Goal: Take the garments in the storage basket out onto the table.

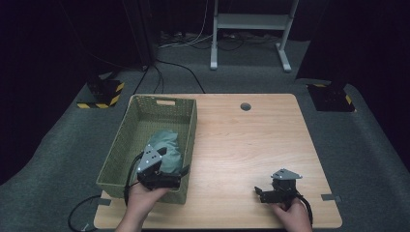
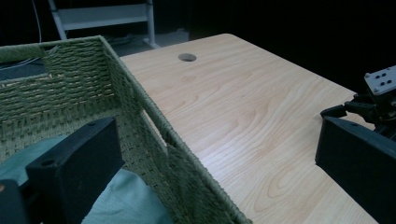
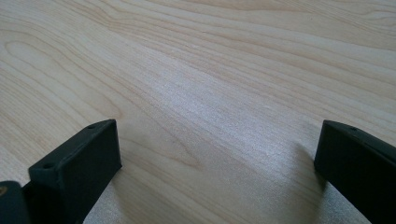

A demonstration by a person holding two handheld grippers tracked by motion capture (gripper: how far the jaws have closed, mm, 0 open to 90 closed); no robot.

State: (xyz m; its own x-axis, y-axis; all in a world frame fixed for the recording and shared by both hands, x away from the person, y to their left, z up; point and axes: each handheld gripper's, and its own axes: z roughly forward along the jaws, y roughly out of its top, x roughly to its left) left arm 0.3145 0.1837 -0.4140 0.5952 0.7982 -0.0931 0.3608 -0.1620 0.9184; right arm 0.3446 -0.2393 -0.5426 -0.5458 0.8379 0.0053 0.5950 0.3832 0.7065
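One basket (image 1: 126,145), one cloth (image 1: 168,147), two grippers (image 1: 159,176) (image 1: 278,189)

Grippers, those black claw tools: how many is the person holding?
2. The left gripper hangs over the near end of the green basket, above the teal cloth; the right gripper sits low over the bare table.

No readable text, label, brand, number or sign appears on anything here.
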